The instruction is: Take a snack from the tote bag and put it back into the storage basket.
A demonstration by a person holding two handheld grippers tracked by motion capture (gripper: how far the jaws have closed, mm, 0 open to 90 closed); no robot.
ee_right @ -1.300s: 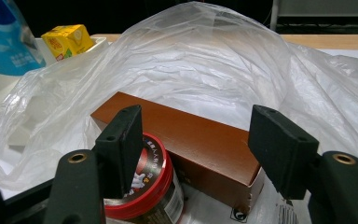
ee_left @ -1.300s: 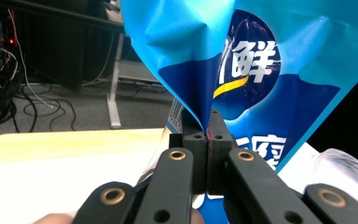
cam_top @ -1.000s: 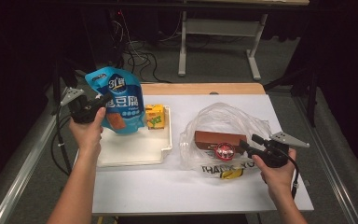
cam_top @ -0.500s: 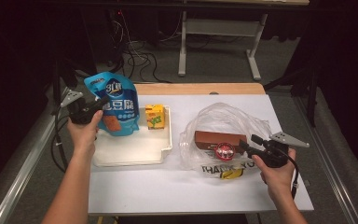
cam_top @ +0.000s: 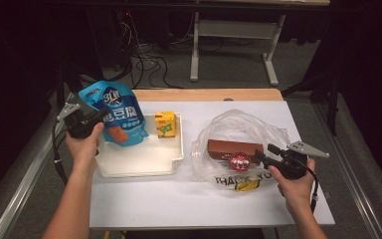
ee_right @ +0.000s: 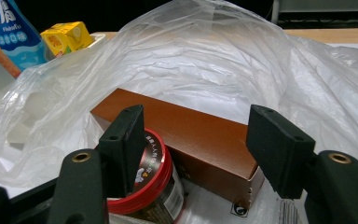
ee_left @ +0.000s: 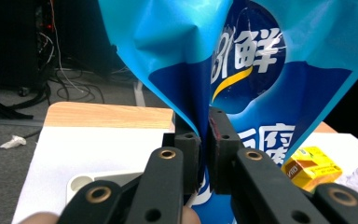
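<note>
A blue printed pouch (cam_top: 117, 117) stands upright over the back left corner of the white tray (cam_top: 139, 164). My left gripper (cam_top: 99, 115) pinches its left edge; in the left gripper view the pouch (ee_left: 261, 60) runs between the pads of that gripper (ee_left: 205, 140), whose jaws have just been opening a little. My right gripper (cam_top: 261, 154) is at the mouth of a clear plastic bag (cam_top: 243, 129). Its jaws (ee_right: 200, 133) stand open over a brown box (ee_right: 191, 135) and a red-lidded can (ee_right: 156, 182) inside the bag.
A yellow juice carton (cam_top: 165, 124) stands at the tray's back right corner. The white table top (cam_top: 179, 199) ends in a wooden strip at the back. Table legs and cables lie on the floor beyond.
My left hand has lowered the blue pouch toward the tray and drifted slightly left. The right hand and the bag have stayed put.
</note>
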